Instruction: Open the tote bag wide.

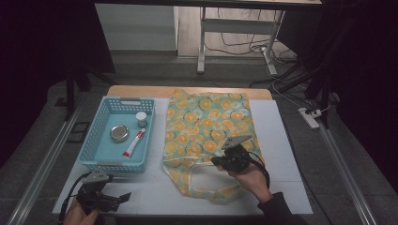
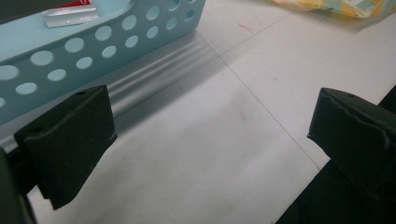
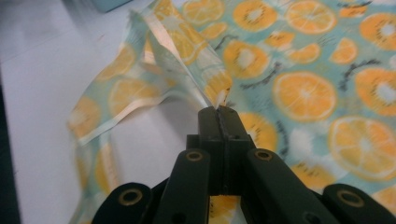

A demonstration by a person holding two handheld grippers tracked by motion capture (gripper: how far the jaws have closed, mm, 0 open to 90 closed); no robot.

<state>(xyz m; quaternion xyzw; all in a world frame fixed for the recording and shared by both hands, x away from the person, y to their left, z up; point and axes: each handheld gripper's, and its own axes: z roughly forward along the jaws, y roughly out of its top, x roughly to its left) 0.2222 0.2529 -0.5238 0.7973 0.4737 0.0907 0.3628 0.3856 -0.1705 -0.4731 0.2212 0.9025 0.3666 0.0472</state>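
Your left gripper (image 1: 126, 197) sits closest to the high camera, at about 7 o'clock on the table (image 1: 281, 140), gripping nothing: in the left gripper view its two black jaws stand wide apart over bare white tabletop. Just beyond it, toward 11 o'clock in that view, runs the perforated wall of the light blue basket (image 2: 116, 32).

Your right gripper (image 3: 218, 111) is clenched on the orange-print fabric bag (image 3: 303, 70). In the right gripper view the jaws meet tight on a pinch of the bag's edge (a fold of cloth stands up from the jaw tips toward 11 o'clock), and the lifted edge tents off the table while the rest of the bag lies flat toward 2 o'clock. From the high view, that gripper (image 1: 217, 161) hovers over the near half of the bag (image 1: 206, 122), just above its looped handle (image 1: 192, 176).

The bag fills the table's centre, with the basket (image 1: 105, 115) just beside it at 9 o'clock. Inside the basket lie a round metal tin (image 1: 119, 133), a small white-capped jar (image 1: 141, 119) and a red-and-white tube (image 1: 133, 144).
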